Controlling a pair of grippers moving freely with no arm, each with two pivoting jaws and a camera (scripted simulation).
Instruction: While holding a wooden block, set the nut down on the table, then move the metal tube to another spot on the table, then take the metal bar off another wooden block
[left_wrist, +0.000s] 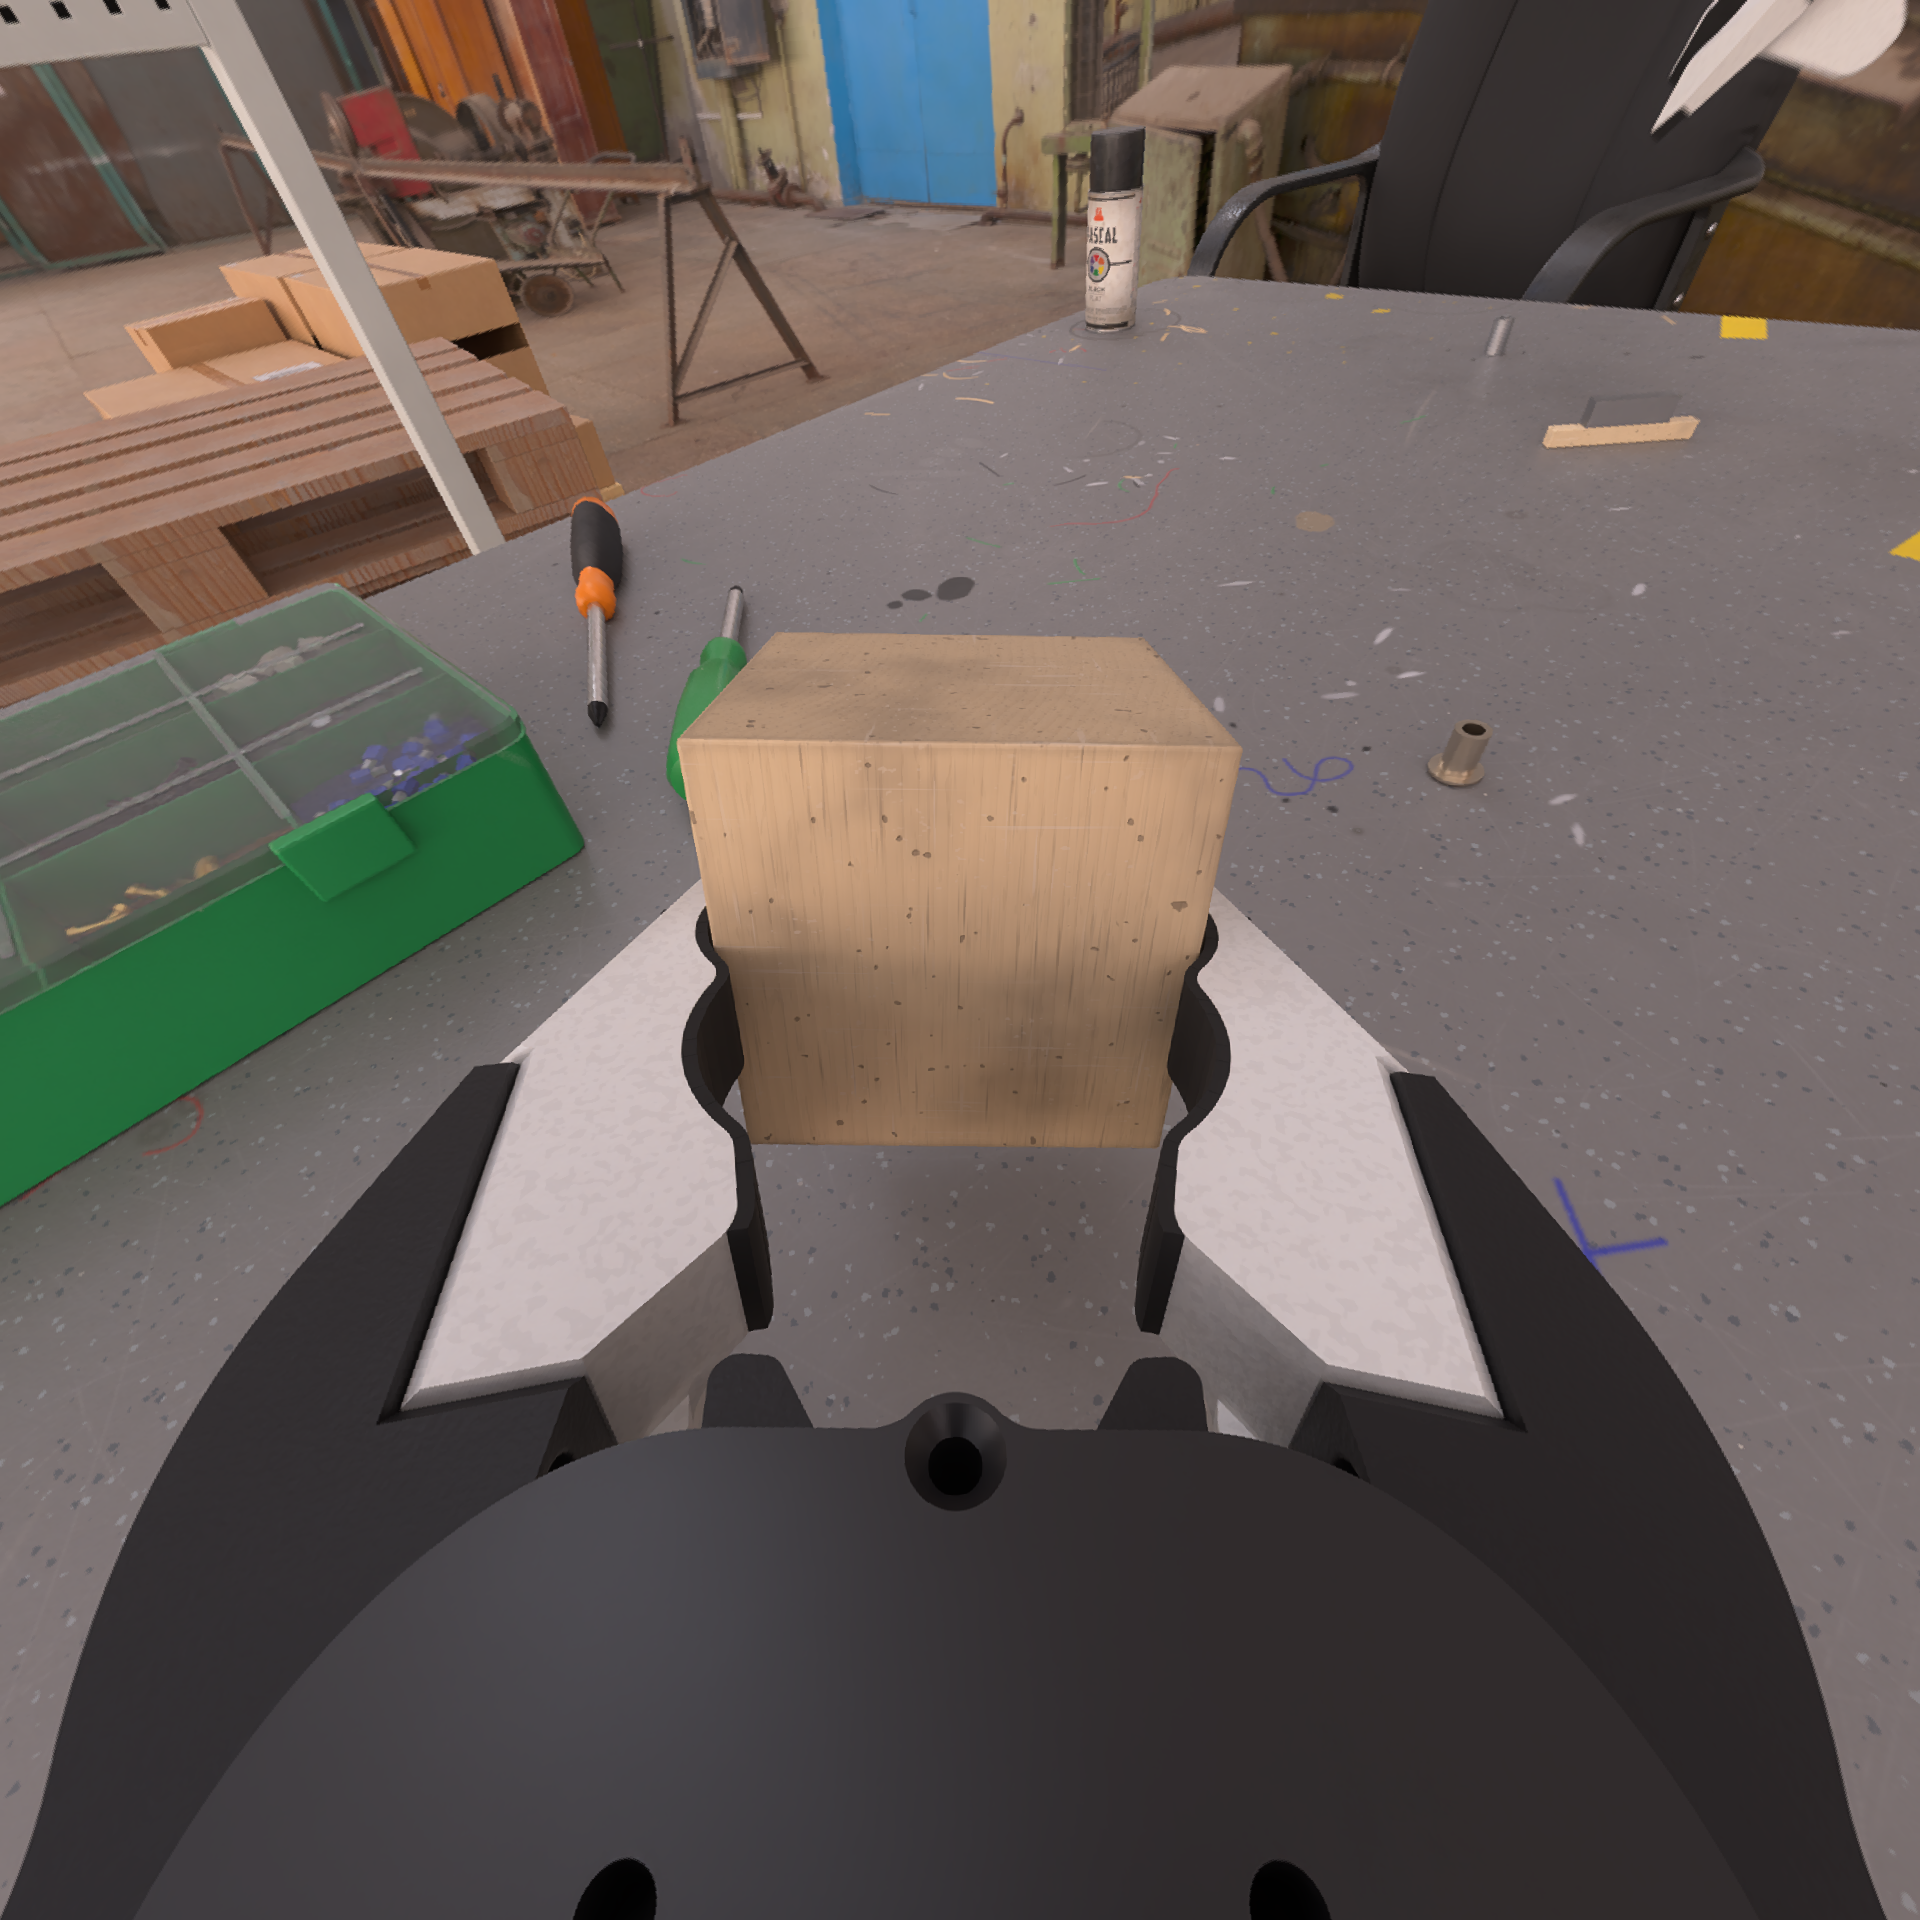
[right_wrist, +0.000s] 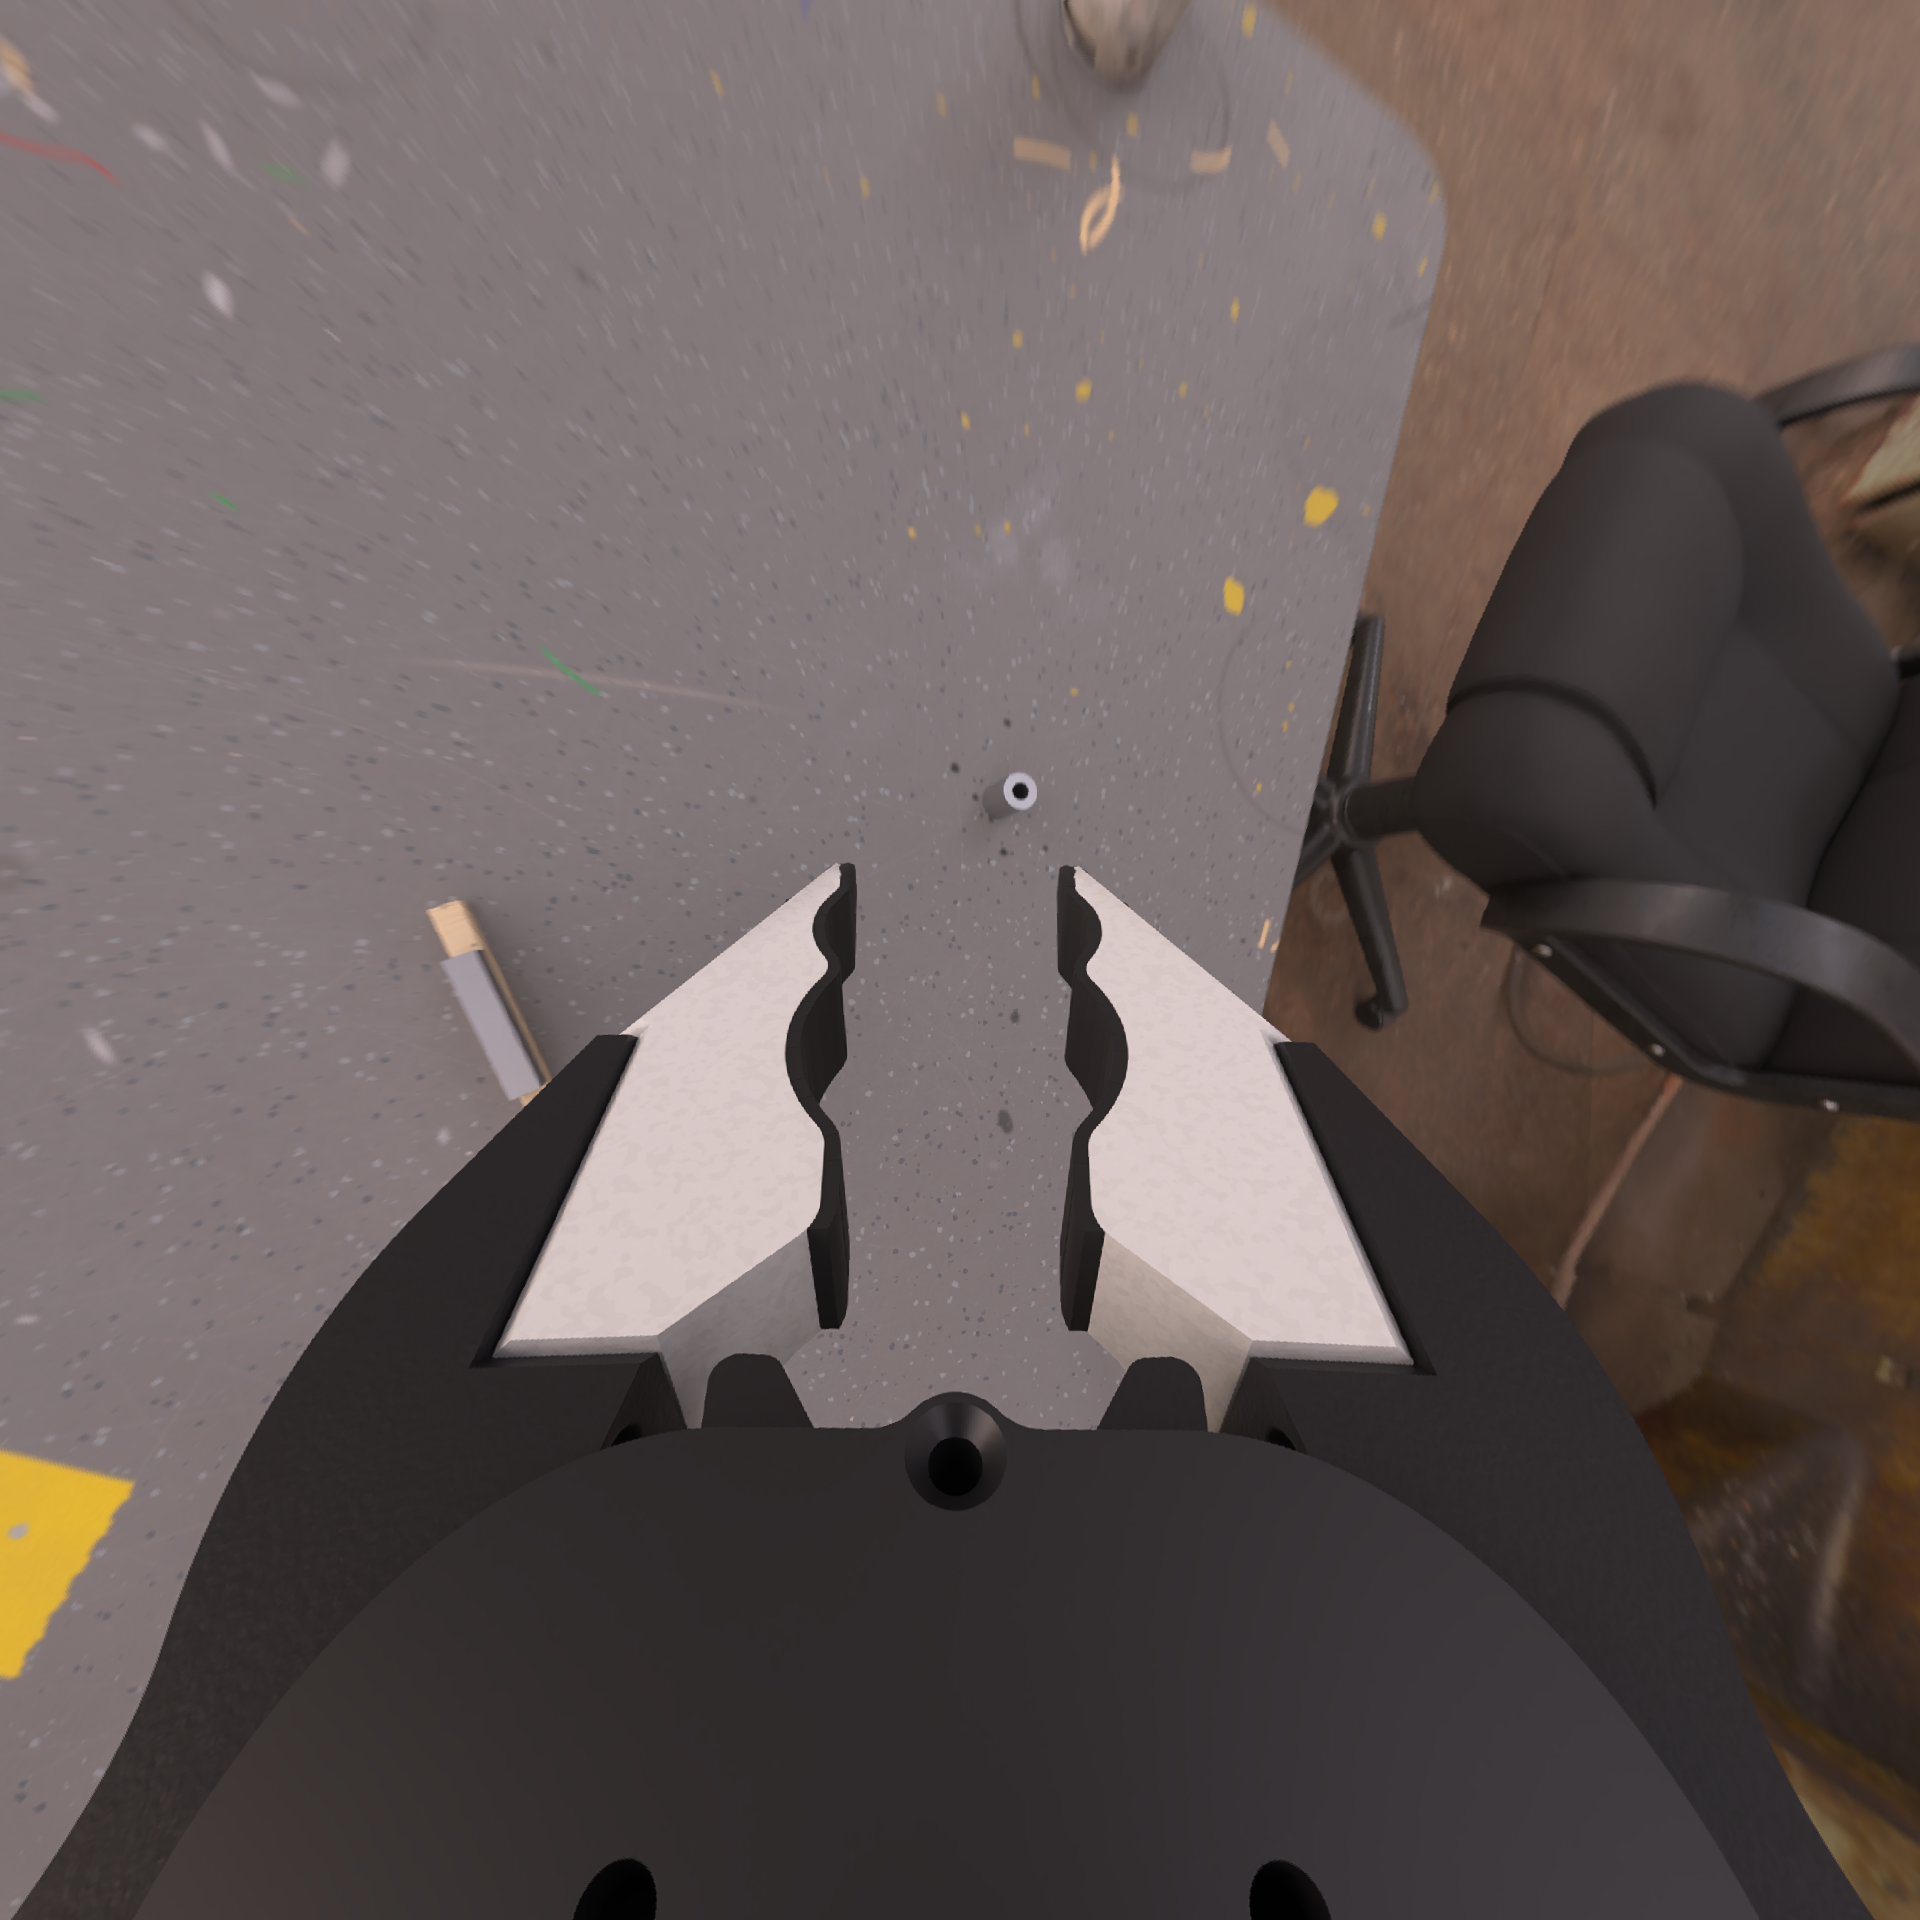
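Left tongs (left_wrist: 956, 1029) clamped on wooden block (left_wrist: 961, 883) above table (left_wrist: 1455, 1039); nut (left_wrist: 1460, 753) standing there. Right tongs (right_wrist: 956, 883) parted, empty, above metal tube (right_wrist: 1010, 795); metal bar (right_wrist: 483, 1013) on thin block nearby.

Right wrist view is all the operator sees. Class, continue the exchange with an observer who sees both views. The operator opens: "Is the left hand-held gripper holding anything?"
Observer: Yes. The left hand-held gripper is shut on a wooden block.
Operator: I see only an edge of the nut. Is it set down?
Observer: The nut stands on the table, flange down, to the right of the block.
Operator: What lies on the block's other side?
Observer: A green parts box with a clear lid, and a black-and-orange screwdriver beyond it.
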